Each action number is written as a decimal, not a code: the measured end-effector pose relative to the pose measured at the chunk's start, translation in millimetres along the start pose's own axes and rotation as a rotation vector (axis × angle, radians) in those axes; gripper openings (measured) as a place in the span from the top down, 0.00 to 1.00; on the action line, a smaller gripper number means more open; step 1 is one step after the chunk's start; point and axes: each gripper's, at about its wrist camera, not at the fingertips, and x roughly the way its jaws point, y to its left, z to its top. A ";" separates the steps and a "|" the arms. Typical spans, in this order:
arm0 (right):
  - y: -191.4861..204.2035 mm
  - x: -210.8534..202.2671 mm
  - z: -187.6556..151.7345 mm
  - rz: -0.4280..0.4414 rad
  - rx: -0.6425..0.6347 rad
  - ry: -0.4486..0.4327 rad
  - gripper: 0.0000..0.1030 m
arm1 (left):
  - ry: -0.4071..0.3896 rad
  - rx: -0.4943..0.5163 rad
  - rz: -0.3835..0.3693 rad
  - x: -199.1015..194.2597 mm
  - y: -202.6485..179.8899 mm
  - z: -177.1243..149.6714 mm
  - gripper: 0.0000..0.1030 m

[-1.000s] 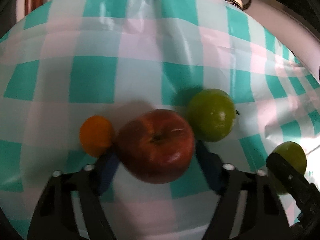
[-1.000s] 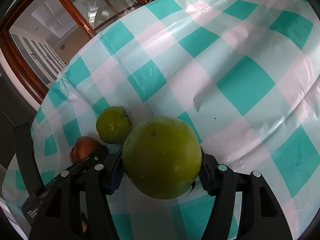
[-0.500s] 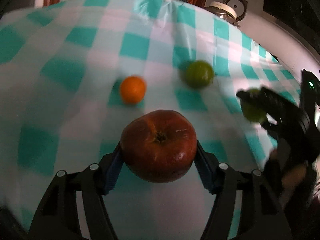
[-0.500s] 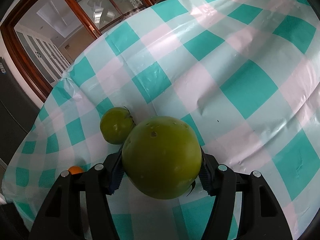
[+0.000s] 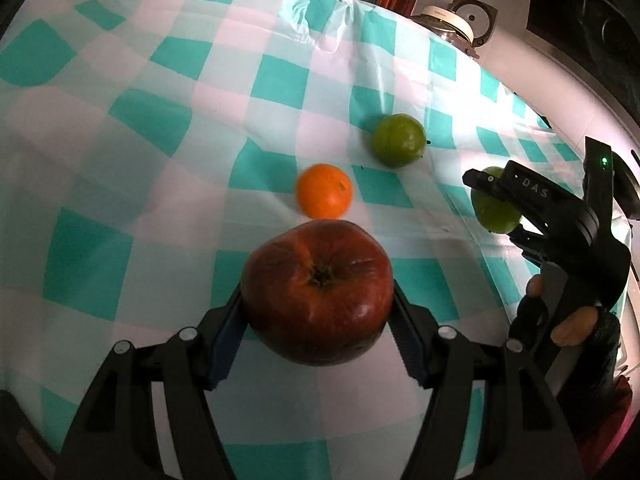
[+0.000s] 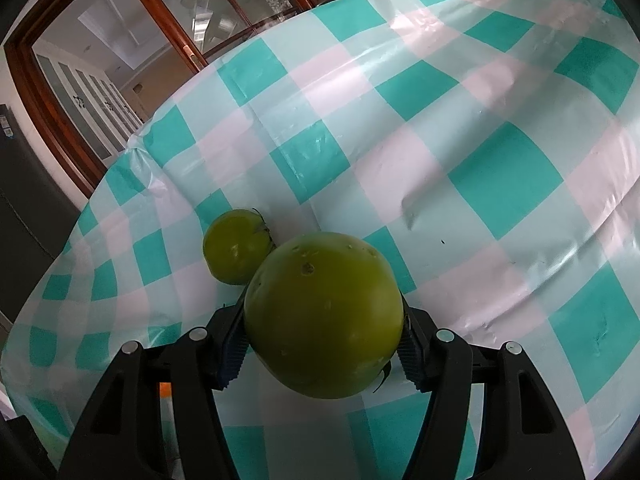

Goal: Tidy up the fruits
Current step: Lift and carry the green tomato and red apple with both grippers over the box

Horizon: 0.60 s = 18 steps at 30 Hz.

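Note:
My left gripper (image 5: pixel 318 320) is shut on a red apple (image 5: pixel 318 292) and holds it above the checked tablecloth (image 5: pixel 120 140). An orange (image 5: pixel 324 190) and a small green fruit (image 5: pixel 399 146) lie on the cloth beyond it. My right gripper (image 6: pixel 322 340) is shut on a large green fruit (image 6: pixel 324 320), lifted off the cloth. The same small green fruit (image 6: pixel 236 246) lies just behind it to the left. In the left wrist view the right gripper (image 5: pixel 496 196) shows at the right with its green fruit (image 5: pixel 494 210).
The teal, pink and white cloth (image 6: pixel 480 160) covers the whole table. An appliance with a dial (image 5: pixel 460 24) stands past the far edge. A wood-framed glass door (image 6: pixel 120 60) is behind the table. A sliver of orange (image 6: pixel 165 390) shows under my right gripper.
My left gripper has lifted the red apple off the cloth and pulled back from the orange and small green fruit. My right gripper has risen a little with the large green fruit.

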 end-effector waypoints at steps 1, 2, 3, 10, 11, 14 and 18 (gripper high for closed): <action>-0.2 -0.2 0.0 0.000 0.001 0.000 0.40 | 0.001 -0.001 0.000 0.2 -0.1 -0.1 0.35; -0.5 -0.4 0.2 0.000 0.003 -0.001 0.40 | 0.001 -0.001 0.001 0.4 0.0 0.2 0.35; -0.9 -0.5 0.3 0.000 0.006 -0.003 0.40 | 0.000 0.000 0.002 0.5 -0.5 0.3 0.35; -2.4 -2.5 2.1 0.029 0.015 -0.020 0.40 | -0.005 0.000 0.007 0.1 0.7 1.8 0.35; -2.7 -3.2 2.1 0.034 0.016 -0.023 0.40 | -0.006 -0.001 0.009 0.2 0.4 2.2 0.35; -4.7 -10.0 1.8 0.045 0.026 -0.050 0.40 | -0.018 0.006 0.017 -2.4 -1.0 1.8 0.35; -15.9 -22.8 -5.5 0.069 0.100 -0.013 0.40 | -0.044 0.026 0.044 -12.6 -5.3 -2.8 0.35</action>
